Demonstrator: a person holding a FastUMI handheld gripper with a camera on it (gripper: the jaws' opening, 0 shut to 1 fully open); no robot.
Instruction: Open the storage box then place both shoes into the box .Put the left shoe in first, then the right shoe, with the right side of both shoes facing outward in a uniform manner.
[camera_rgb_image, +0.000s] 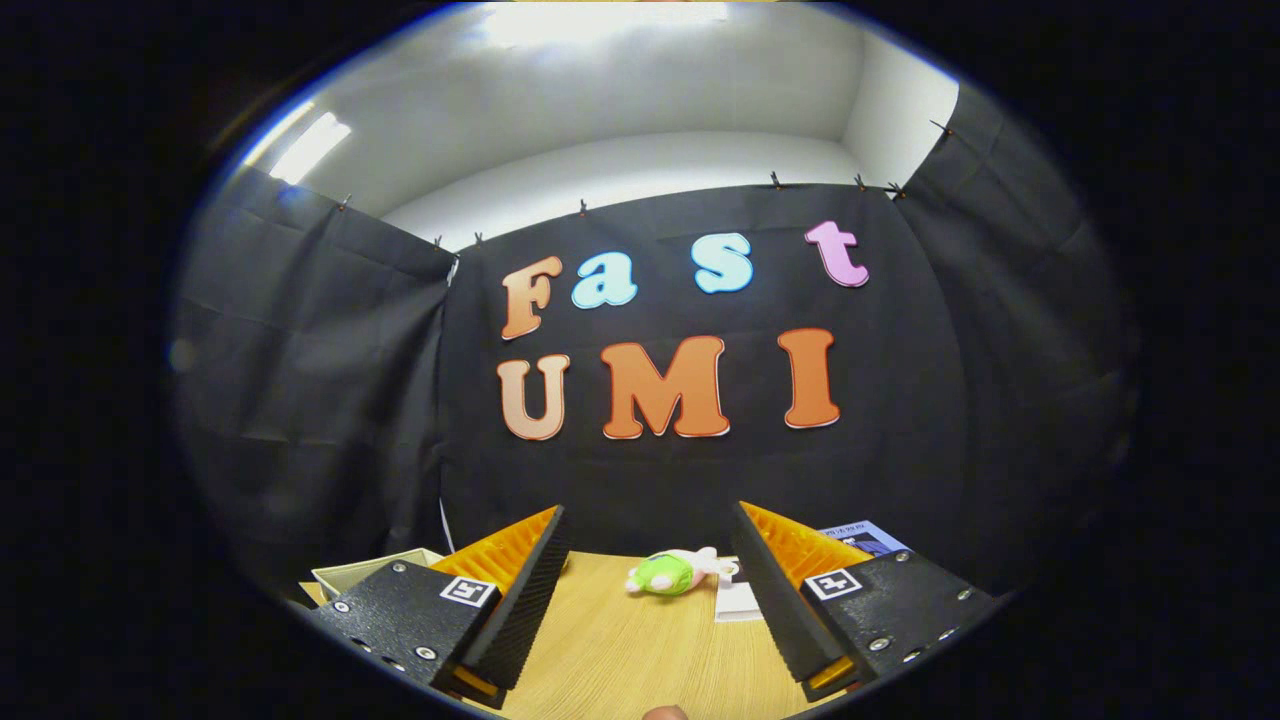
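Observation:
My gripper (650, 540) is open, held level above a wooden table (620, 650), with a wide gap and nothing between its two fingers. Just beyond the fingers, at the far side of the table, lies a small green and white shoe (672, 573) on its side. Behind the left finger shows the pale rim of a box (360, 572), mostly hidden by that finger.
A white card (735, 602) lies on the table by the right finger, and a blue and white printed sheet (862, 537) pokes out behind that finger. Black cloth walls close the booth at the back and on both sides.

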